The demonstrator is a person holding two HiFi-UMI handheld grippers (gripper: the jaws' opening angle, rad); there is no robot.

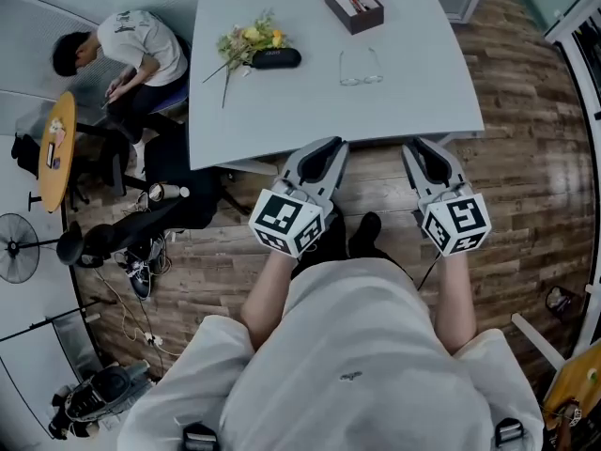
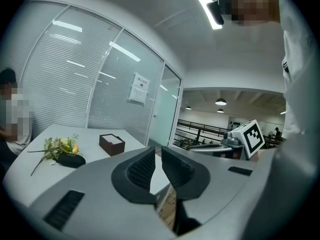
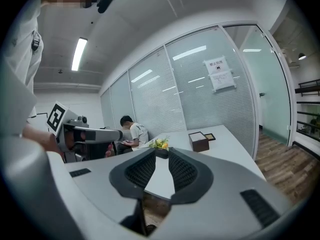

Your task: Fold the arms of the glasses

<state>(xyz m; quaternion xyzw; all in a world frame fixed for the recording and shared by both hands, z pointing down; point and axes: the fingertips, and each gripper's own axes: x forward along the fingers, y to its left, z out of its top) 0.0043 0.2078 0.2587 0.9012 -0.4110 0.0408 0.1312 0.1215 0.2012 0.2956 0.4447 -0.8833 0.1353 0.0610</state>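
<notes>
Clear-framed glasses (image 1: pixel 360 67) lie with arms unfolded on the light grey table (image 1: pixel 282 111), right of centre. Both grippers hover below the table's near edge, well short of the glasses. My left gripper (image 1: pixel 331 143) (image 2: pixel 157 150) is shut with nothing in it. My right gripper (image 1: pixel 420 143) (image 3: pixel 162 152) has its jaws a little apart, holding nothing. Neither gripper view picks out the glasses.
A bunch of flowers (image 1: pixel 249 40) (image 2: pixel 60 146) lies on a black case (image 1: pixel 276 58) at the table's left. A dark open box (image 1: pixel 352 5) (image 3: pixel 199 141) stands at the far side. A seated person (image 1: pixel 131 50) is off to the left by a round wooden table (image 1: pixel 56 148).
</notes>
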